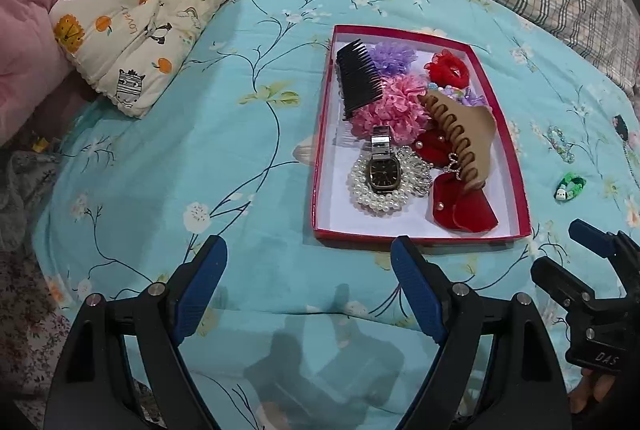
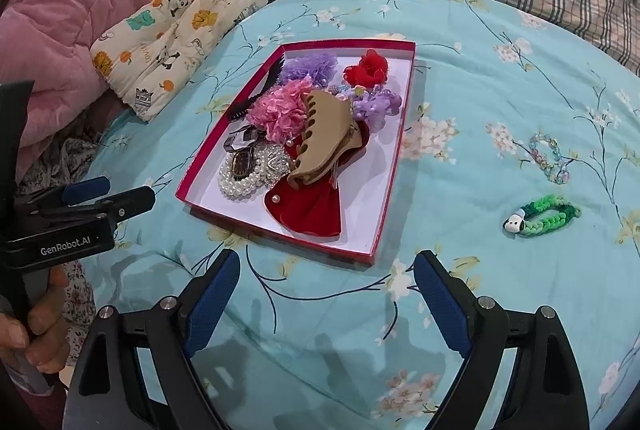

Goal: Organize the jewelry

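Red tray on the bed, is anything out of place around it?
Yes. Two pieces lie loose on the blue bedspread, right of the red tray: a clear beaded bracelet and a green braided band. Everything else sits inside.

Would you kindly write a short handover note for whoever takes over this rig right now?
Left tongs: open, empty, near the red tray.
Right tongs: open, empty, at the tray's near edge.
Done: watch, pearls, combs, tan claw clip and fabric flowers are in the tray.
Left: beaded bracelet and green braided band lie on the bedspread, right of the tray.
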`<state>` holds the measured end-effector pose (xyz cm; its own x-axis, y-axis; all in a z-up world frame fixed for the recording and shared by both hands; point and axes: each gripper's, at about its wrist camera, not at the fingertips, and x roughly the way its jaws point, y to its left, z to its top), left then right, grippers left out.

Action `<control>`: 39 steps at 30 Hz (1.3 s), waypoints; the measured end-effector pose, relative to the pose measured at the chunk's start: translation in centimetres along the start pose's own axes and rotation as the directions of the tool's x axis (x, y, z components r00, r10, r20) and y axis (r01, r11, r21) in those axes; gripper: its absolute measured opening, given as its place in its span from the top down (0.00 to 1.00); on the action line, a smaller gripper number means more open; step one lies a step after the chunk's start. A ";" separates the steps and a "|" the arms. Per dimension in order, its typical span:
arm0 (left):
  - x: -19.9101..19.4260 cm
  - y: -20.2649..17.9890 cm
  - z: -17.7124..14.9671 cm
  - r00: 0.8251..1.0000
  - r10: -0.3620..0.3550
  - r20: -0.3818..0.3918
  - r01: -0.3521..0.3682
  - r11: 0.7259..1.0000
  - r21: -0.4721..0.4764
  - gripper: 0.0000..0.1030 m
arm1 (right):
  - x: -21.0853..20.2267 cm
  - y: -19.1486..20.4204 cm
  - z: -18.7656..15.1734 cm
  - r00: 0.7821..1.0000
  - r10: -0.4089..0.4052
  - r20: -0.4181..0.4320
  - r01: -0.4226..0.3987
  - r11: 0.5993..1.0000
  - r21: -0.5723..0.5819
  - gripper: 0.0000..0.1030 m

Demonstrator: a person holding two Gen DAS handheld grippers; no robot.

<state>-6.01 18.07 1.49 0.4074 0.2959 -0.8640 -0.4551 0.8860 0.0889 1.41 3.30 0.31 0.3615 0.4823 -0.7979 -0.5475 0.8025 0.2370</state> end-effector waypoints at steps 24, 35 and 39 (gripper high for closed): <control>1.4 -1.1 2.5 0.999 0.030 0.014 -0.031 0.999 0.044 0.18 | 1.0 -0.2 3.4 1.000 -0.005 -0.005 0.005 1.000 -0.008 0.12; 1.8 -1.7 3.2 1.000 0.017 0.012 -0.018 0.998 0.054 0.18 | 2.3 -0.2 4.2 1.000 0.003 -0.028 -0.004 1.000 -0.011 0.12; 1.9 -1.9 3.3 1.000 0.018 0.014 -0.019 0.998 0.059 0.18 | 2.5 -0.3 4.3 1.000 0.003 -0.031 -0.003 1.000 -0.011 0.12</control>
<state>-1.81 18.11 1.31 0.4100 0.3170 -0.8552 -0.4156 0.8996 0.1342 5.75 5.77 0.63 0.3362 0.4732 -0.8143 -0.5565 0.7973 0.2336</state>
